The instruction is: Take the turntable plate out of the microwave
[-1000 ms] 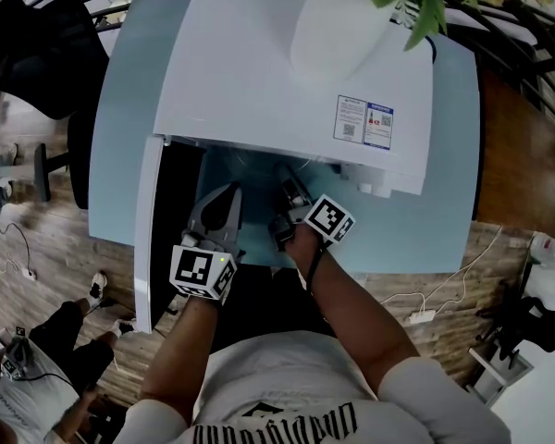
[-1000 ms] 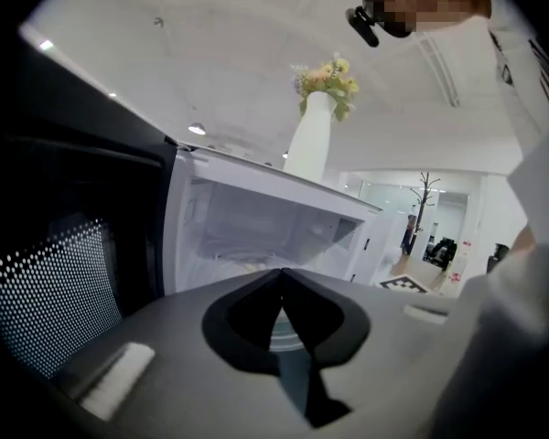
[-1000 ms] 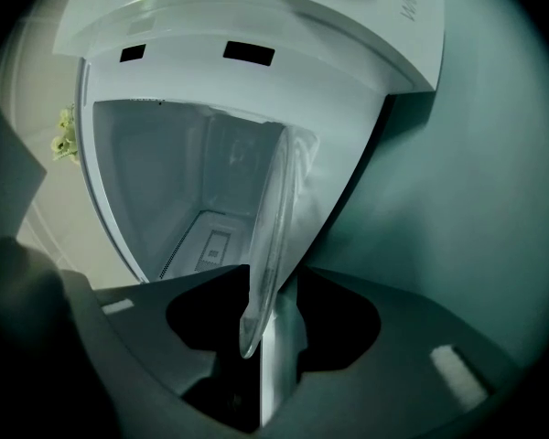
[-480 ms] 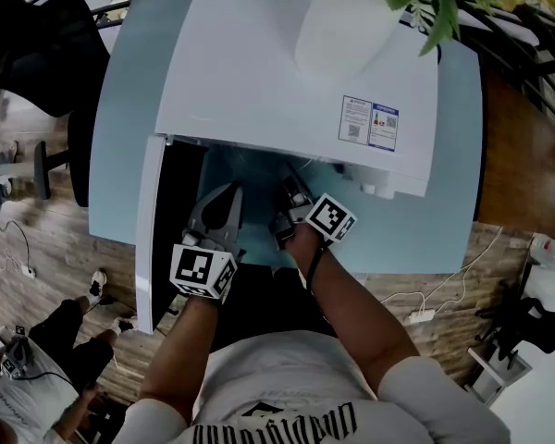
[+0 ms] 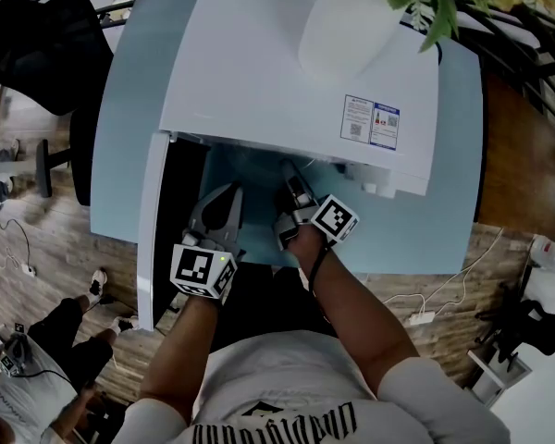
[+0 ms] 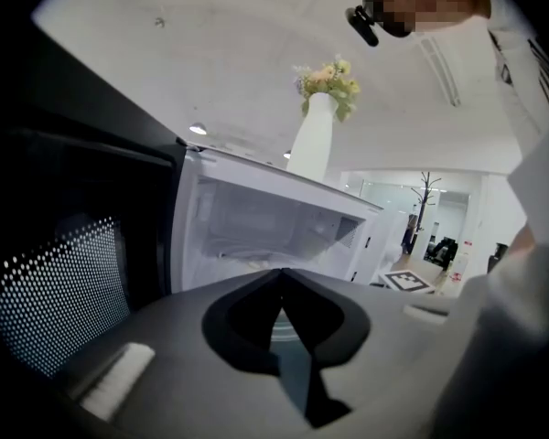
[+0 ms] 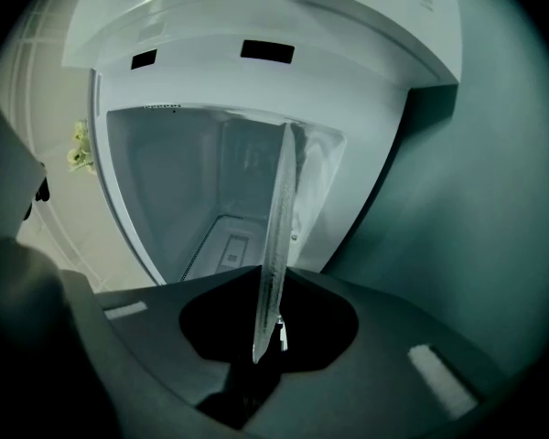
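**At the microwave (image 5: 277, 72) mouth: right gripper (image 7: 273, 277) nips turntable plate (image 7: 276, 236)**

Head view: the white microwave sits on a pale blue table (image 5: 120, 118), w/ its door (image 5: 151, 239) swung open to the left. A white vase (image 5: 347, 17) w/ greenery stands on top, toward the right. Both grippers reach into the open front side by side. The left gripper (image 5: 229, 192) is nearer the door. The right gripper is beside it, tips just under the front edge of the top. The blue-green sheen btwn and beyond them is prob. the plate, but glass and table can't be told apart from up here.

Left gripper view: jaws are pressed together at the tips, w/ nothing btwn them. Ahead is the white cavity, w/ the dark door and its dotted mesh at left. The vase shows above, on the microwave's top.

Right gripper view: the scene is turned sideways here, so the plate shows edge-on as a thin clear blade running up the frame. Its near rim sits right btwn the jaws. They have just been closing and now pinch it from both sides. The rest of the disc runs back into the cavity, so the plate is inside the microwave, held at its front edge. The blue table fills the right of this view.
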Available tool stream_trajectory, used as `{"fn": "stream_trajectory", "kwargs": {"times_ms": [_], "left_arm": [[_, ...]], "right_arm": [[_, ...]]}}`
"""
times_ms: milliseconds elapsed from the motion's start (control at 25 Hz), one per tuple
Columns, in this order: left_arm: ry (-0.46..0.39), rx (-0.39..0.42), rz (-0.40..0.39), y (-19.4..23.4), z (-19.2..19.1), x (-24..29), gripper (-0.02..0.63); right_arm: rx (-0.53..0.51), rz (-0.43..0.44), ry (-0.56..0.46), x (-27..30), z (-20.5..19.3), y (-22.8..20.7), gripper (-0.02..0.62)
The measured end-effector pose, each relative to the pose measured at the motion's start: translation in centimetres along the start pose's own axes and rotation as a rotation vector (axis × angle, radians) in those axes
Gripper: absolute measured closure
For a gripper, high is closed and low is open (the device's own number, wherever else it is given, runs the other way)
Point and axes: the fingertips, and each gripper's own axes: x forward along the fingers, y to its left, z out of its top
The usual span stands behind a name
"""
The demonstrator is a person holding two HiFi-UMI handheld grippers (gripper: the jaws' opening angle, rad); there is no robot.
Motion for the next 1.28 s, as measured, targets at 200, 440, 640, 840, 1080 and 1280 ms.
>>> {"fn": "stream_trajectory", "kwargs": {"times_ms": [200, 440, 640, 840, 1080, 1280], "left_arm": [[-0.004, 0.006, -0.001, -0.3, 0.1, -0.3, 0.557], [-0.011, 0.014, -0.001, -0.8, 0.6, -0.7, 0.557], [-0.018, 0.02, 0.001, -1.3, 0.8, -1.2, 0.557], [-0.024, 0.025, 0.006, -1.7, 0.8, -1.8, 0.557], [-0.027, 0.028, 0.017, -2.2, 0.7, -2.8, 0.557], [-0.029, 0.026, 0.028, -2.2, 0.6, -3.7, 0.557]], "right_arm": [[0.031, 0.02, -0.009, -0.4, 0.3, 0.5, 0.561], [-0.002, 0.005, 0.001, -1.6, 0.3, 0.6, 0.561], [0.001, 0.031, 0.013, -2.4, 0.0, 1.3, 0.56], [0.008, 0.046, 0.028, -3.4, -0.6, 1.8, 0.56], [0.019, 0.067, 0.045, -4.6, -1.5, 2.6, 0.56], [0.02, 0.083, 0.055, -5.5, -2.0, 3.5, 0.56]]}}
